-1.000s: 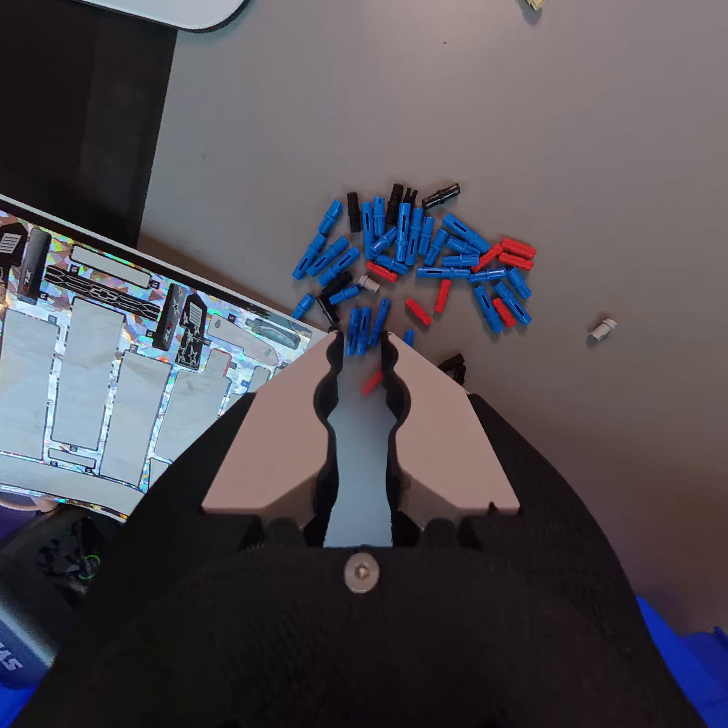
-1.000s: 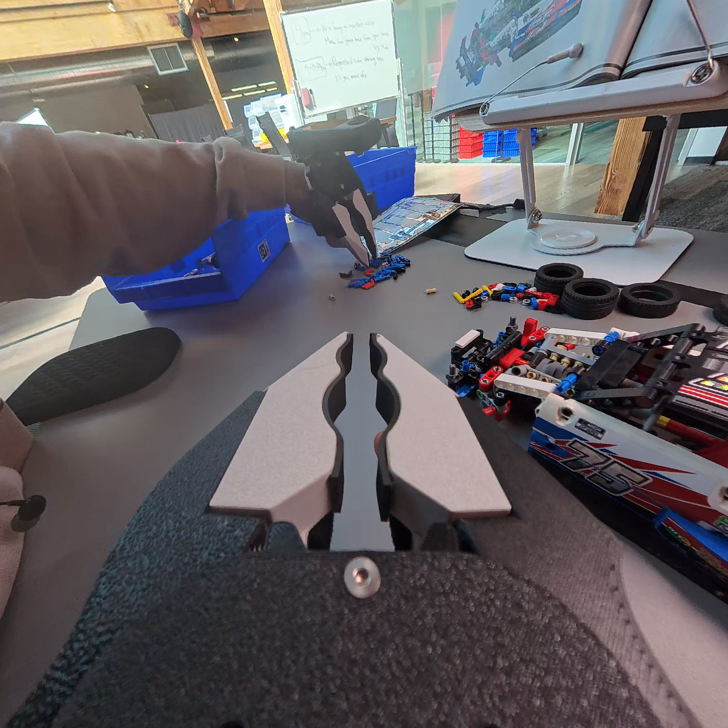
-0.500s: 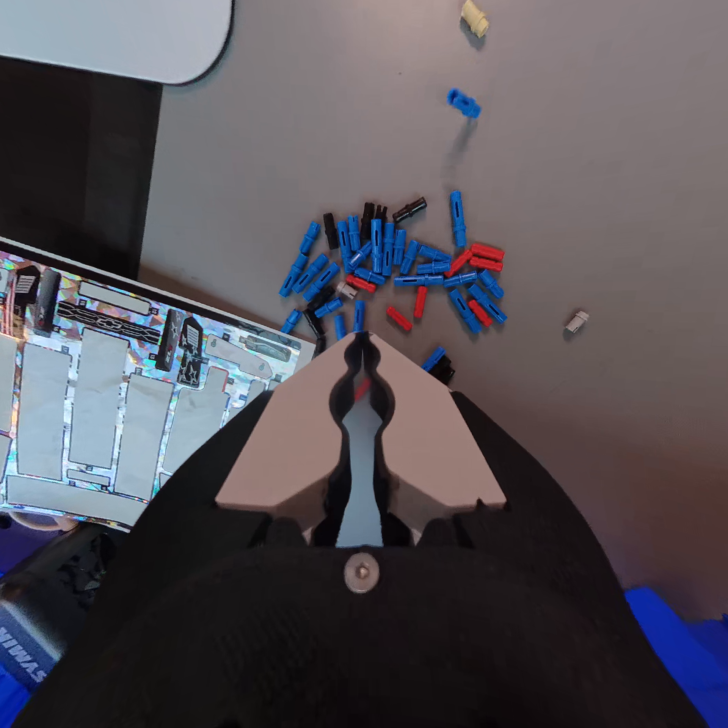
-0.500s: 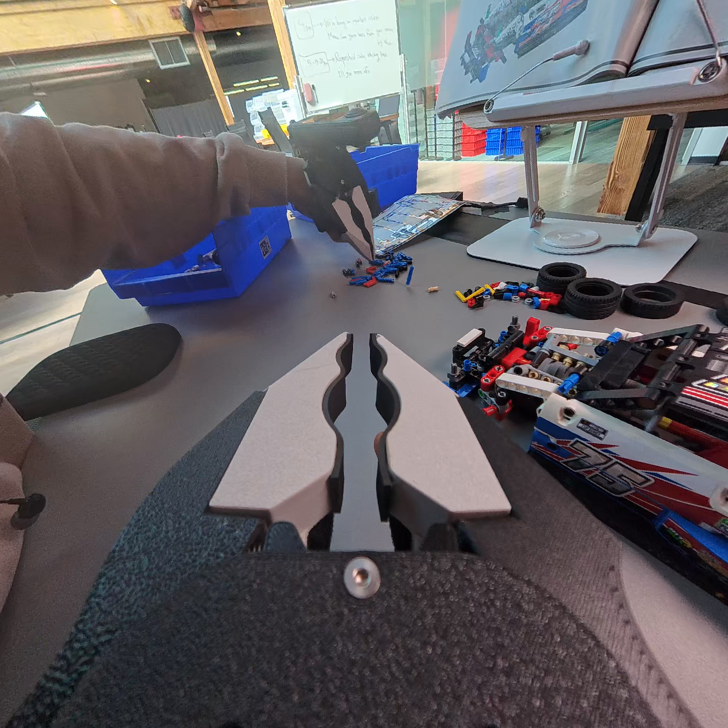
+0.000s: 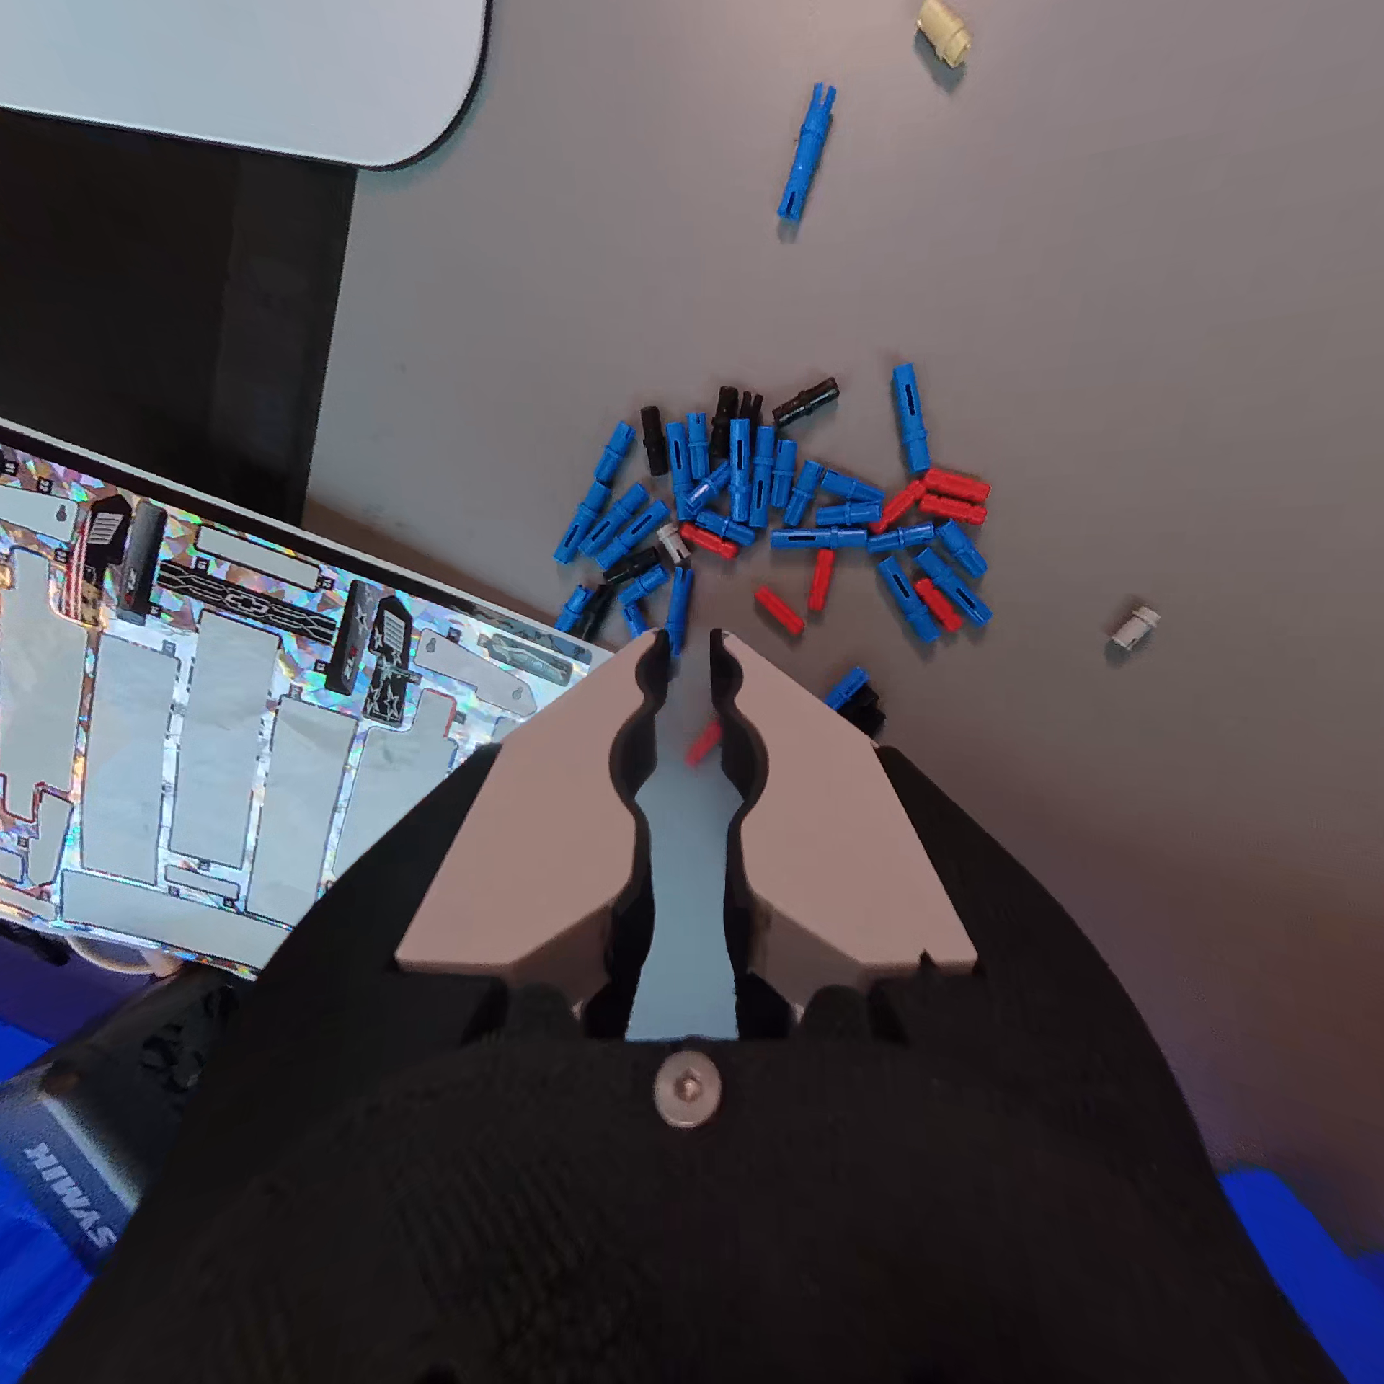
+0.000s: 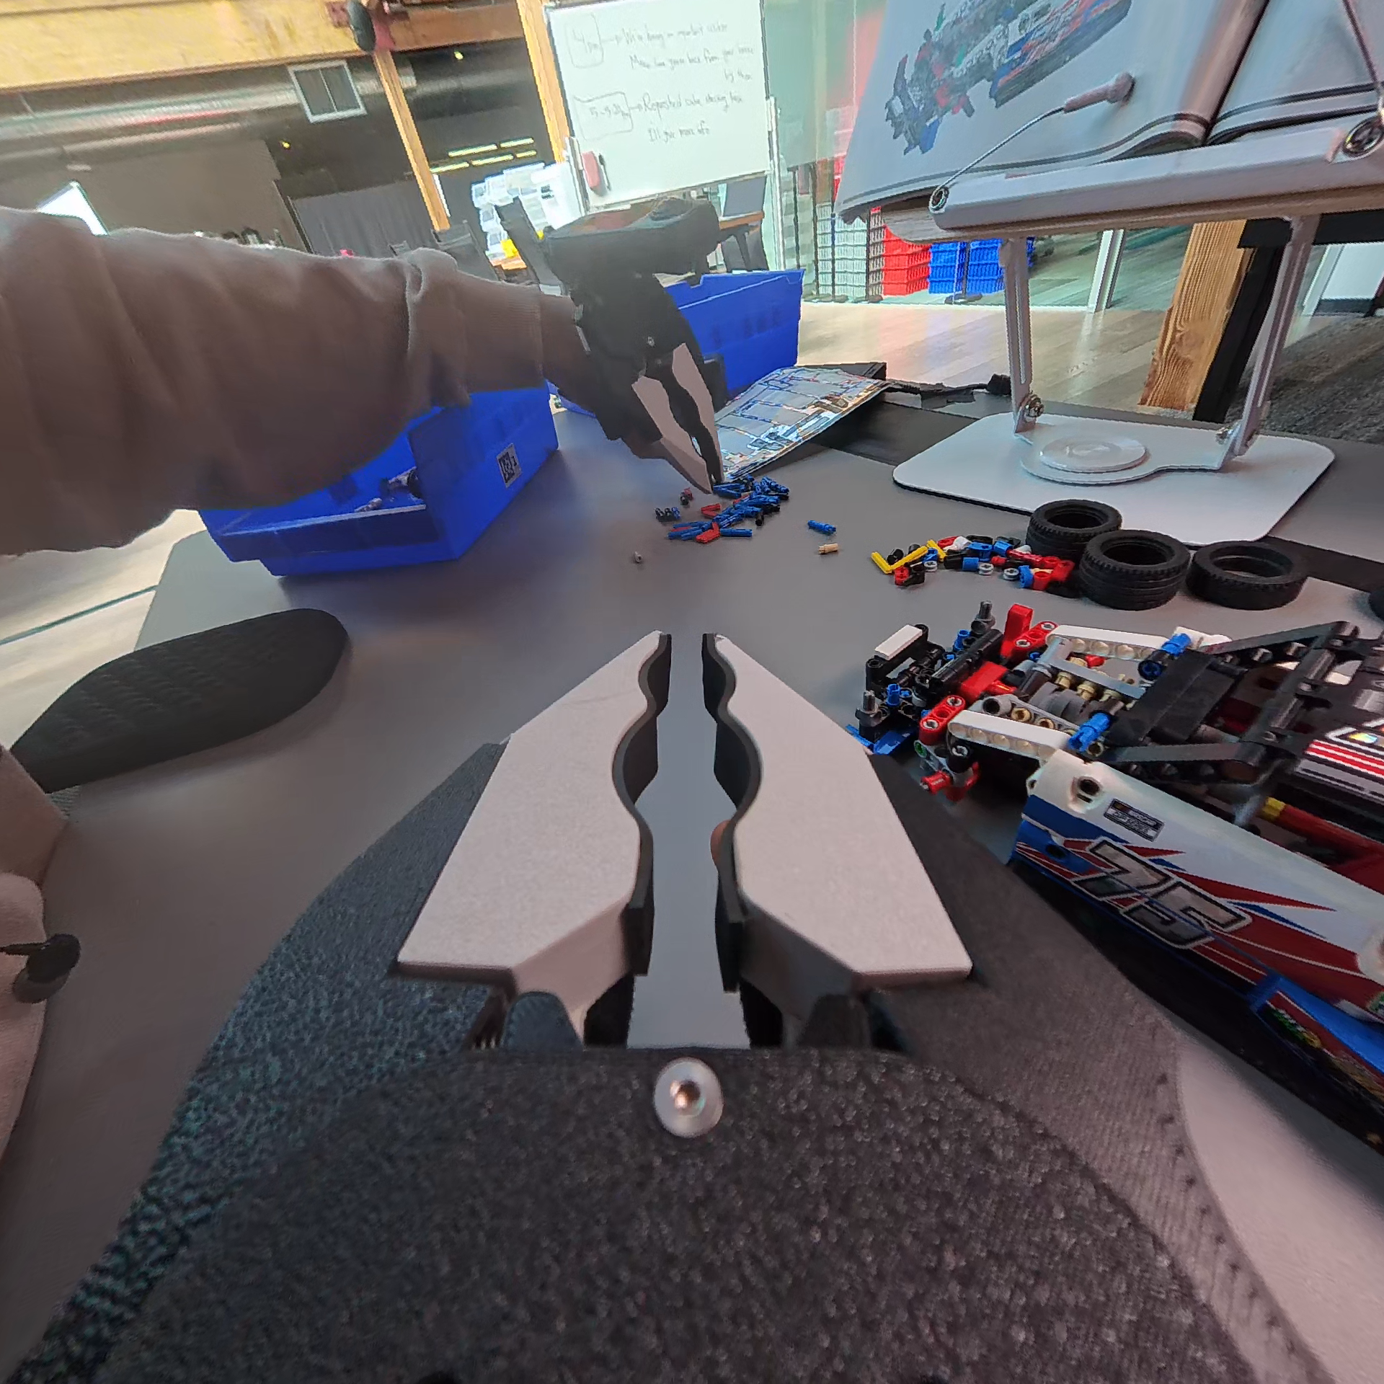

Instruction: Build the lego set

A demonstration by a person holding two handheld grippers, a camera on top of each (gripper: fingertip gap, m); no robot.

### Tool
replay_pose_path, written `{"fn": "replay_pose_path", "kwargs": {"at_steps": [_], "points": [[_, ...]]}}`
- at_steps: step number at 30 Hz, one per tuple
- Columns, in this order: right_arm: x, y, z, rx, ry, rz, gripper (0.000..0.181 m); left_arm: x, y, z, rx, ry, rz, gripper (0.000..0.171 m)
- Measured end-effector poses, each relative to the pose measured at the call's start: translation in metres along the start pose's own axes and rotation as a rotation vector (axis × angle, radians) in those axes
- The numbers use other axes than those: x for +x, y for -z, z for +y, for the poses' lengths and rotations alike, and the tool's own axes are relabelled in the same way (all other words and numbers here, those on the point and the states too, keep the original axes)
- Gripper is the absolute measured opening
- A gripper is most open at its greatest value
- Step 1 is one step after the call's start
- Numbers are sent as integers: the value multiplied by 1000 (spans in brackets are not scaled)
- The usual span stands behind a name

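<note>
My left gripper (image 5: pixel 687 640) hangs just above the near edge of a pile of blue, red and black pins (image 5: pixel 779 517) on the grey table (image 5: pixel 1123 299). Its jaws stand a narrow gap apart and hold nothing. One blue pin (image 5: pixel 680 606) lies at its left fingertip, and a red pin (image 5: pixel 704 741) lies on the table below the gap. My right gripper (image 6: pixel 687 644) is slightly open and empty, low over the table left of the part-built race car (image 6: pixel 1123 719). The left gripper (image 6: pixel 704 479) also shows in the right wrist view, over the pin pile (image 6: pixel 734 505).
A holographic sticker sheet (image 5: pixel 225 711) lies left of the pile. Loose blue (image 5: pixel 805 150), tan (image 5: pixel 944 34) and grey (image 5: pixel 1134 625) pieces lie apart. Three tyres (image 6: pixel 1131 562), small mixed parts (image 6: pixel 966 562), a blue bin (image 6: pixel 389 487), a booklet stand (image 6: pixel 1108 457) and a black pad (image 6: pixel 180 689) ring the table. Tip to tip, the grippers are about 35 cm apart.
My left gripper closed at the pile's edge, then opened a little again, holding nothing. A blue pin shot out of the pile to the far side. The right gripper has not moved.
</note>
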State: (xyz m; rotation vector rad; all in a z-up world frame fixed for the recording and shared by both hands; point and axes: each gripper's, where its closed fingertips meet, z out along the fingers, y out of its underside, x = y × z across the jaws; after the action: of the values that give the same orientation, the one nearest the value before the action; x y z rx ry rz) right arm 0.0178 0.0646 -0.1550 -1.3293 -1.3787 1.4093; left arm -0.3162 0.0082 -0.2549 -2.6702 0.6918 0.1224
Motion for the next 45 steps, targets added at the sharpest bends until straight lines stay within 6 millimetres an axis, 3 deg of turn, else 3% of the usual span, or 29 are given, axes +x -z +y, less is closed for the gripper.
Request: {"fn": "replay_pose_path", "kwargs": {"at_steps": [13,15,17,19,20,22,26,29,31,35,37,39,40,42,44,45], "points": [[0,0,2,-9,4,-5,6,6,-9,-4,-59,8,75,3],[-2,0,0,-5,11,-7,6,6,-6,-3,-64,-13,41,3],[-3,1,-1,-1,16,-7,6,13,9,-15,-6,-14,24,3],[-3,1,-2,3,17,-9,6,41,31,-41,94,-13,72,3],[-3,1,-2,4,16,-10,6,65,42,-55,138,-30,115,3],[-3,-1,1,-5,13,-11,6,130,52,-77,202,-77,228,3],[1,-16,19,-144,101,-4,9,257,37,-98,297,-174,352,4],[7,-41,23,-312,217,-36,16,301,24,-109,356,-177,346,3],[13,-67,15,-398,307,-66,22,314,18,-109,350,-192,324,3],[37,-141,7,-579,474,-119,32,321,15,-107,362,-155,322,5],[53,-182,14,-667,510,-141,35,320,18,-104,362,-145,310,20],[61,-219,25,-740,505,-178,35,312,33,-105,412,-116,303,24],[65,-233,33,-782,509,-186,34,302,45,-106,444,-80,288,24],[76,-252,50,-873,532,-187,30,261,74,-103,501,5,187,21],[81,-261,63,-935,531,-200,22,200,99,-86,494,102,14,18],[77,-266,62,-919,514,-218,10,168,111,-75,481,155,-65,18]]}}
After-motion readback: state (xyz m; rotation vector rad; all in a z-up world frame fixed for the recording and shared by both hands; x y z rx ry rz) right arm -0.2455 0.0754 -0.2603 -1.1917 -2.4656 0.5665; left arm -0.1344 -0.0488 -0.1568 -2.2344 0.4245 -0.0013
